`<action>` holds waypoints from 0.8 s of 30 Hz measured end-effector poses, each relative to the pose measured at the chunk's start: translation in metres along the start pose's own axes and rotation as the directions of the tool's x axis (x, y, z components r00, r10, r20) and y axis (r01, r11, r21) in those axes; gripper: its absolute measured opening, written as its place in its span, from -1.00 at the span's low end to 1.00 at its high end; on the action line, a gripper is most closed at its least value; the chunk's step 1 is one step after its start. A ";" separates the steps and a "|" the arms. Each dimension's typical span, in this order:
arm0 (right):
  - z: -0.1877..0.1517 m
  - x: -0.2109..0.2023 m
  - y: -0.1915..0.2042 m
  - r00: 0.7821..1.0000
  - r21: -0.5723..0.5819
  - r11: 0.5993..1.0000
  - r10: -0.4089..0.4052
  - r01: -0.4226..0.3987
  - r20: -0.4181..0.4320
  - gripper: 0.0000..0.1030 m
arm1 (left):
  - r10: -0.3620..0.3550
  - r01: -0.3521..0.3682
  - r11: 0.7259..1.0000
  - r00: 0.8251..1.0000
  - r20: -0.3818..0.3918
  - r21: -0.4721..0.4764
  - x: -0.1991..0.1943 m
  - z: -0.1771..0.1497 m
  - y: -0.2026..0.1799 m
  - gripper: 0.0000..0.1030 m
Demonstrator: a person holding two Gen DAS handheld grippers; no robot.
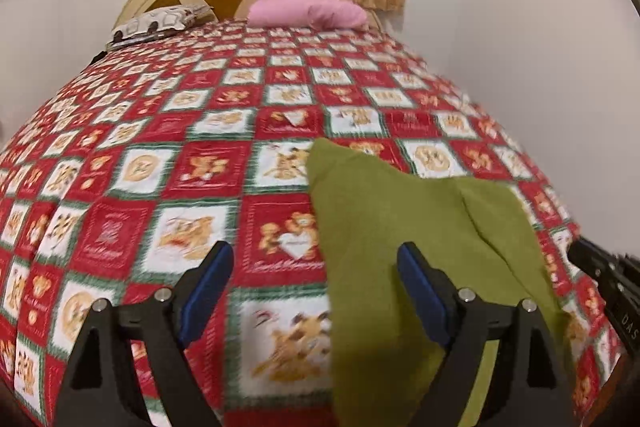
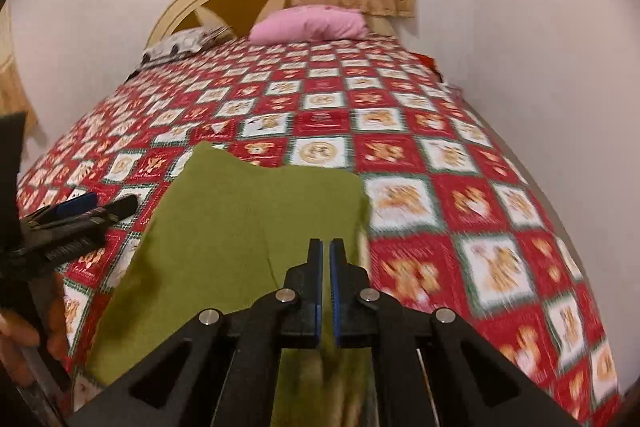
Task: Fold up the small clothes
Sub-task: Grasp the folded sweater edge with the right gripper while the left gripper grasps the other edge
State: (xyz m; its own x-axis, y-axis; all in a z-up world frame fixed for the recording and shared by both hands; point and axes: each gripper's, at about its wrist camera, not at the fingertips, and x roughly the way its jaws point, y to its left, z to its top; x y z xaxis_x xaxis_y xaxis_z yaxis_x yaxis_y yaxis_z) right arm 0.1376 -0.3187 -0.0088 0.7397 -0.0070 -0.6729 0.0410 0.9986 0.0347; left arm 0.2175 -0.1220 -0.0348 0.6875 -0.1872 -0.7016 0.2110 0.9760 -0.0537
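Green garment point(image 1: 400, 227) lies on the teddy-print bedspread point(image 1: 168, 155), at its near end, far from the pink pillow point(image 1: 308, 9). Right gripper point(image 2: 326, 247) clenched on the garment's near edge (cloth runs between the pads). Left gripper point(image 1: 314, 267) spread wide, empty; the garment's left edge sits between its jaws, long axis toward the pillow.

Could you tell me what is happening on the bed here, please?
A person is working on a green cloth with a handheld gripper in each hand, on a bed with a red teddy-bear quilt. The right gripper is shut on the cloth's near edge. The left gripper is open, with nothing between its fingers, beside the cloth. A pink pillow lies at the headboard. The cloth is not yet neatly folded.
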 end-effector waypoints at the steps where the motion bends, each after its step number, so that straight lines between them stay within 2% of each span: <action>1: 0.007 0.016 0.001 1.000 -0.002 1.000 0.013 -0.013 -0.026 -0.94 | 0.023 -0.023 0.999 1.000 -0.021 0.023 0.009 0.000 -0.009 0.68; 3: 0.010 0.038 -0.001 0.998 0.003 1.000 0.007 -0.007 -0.065 -0.94 | 0.051 -0.048 0.997 0.997 -0.051 0.059 0.024 -0.003 -0.019 0.68; 6: 0.002 0.078 -0.013 0.987 0.018 1.000 -0.010 0.013 -0.160 -0.95 | 0.053 -0.048 0.995 0.997 -0.058 0.088 0.032 -0.010 -0.025 0.69; 9: -0.001 0.081 -0.025 0.990 0.076 0.997 0.027 -0.016 -0.140 -0.95 | 0.066 -0.061 0.992 0.997 -0.042 0.114 0.031 -0.012 -0.029 0.70; 14: -0.003 0.076 -0.023 0.993 0.075 0.997 0.031 -0.022 -0.118 -0.94 | 0.093 -0.088 0.985 0.995 -0.026 0.150 0.029 -0.011 -0.034 0.73; 17: -0.003 0.059 -0.031 0.996 0.126 0.991 0.049 -0.040 -0.070 -0.92 | 0.077 -0.071 0.983 0.996 -0.033 0.167 0.028 -0.008 -0.031 0.76; 18: -0.002 0.052 -0.036 0.997 0.141 0.989 0.056 -0.049 -0.045 -0.74 | 0.055 -0.047 0.985 0.998 -0.043 0.166 0.026 -0.006 -0.028 0.76; 19: -0.002 0.042 -0.043 0.998 0.162 0.985 0.067 -0.063 -0.016 -0.23 | 0.039 -0.030 0.987 0.998 -0.052 0.158 0.027 -0.004 -0.027 0.76; 20: -0.001 0.038 -0.050 0.997 0.179 0.981 0.077 -0.076 -0.003 0.09 | 0.015 -0.005 0.990 0.998 -0.066 0.143 0.026 -0.002 -0.025 0.76; 21: -0.002 0.034 -0.056 0.996 0.196 0.977 0.089 -0.089 0.010 0.54 | -0.008 0.018 0.992 0.997 -0.081 0.125 0.026 0.000 -0.023 0.76; 24: -0.001 0.034 -0.068 0.992 0.223 0.967 0.124 -0.123 0.009 0.57 | -0.081 0.089 0.993 0.990 -0.116 0.073 0.030 0.004 -0.022 0.76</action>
State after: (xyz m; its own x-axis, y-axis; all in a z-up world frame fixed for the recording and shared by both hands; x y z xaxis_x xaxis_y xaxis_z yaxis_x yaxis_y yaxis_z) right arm 0.1592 -0.3871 -0.0343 0.7454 0.1166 -0.6564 0.0985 0.9545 0.2814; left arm 0.2365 -0.1499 -0.0521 0.5830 -0.2511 -0.7727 0.3219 0.9446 -0.0640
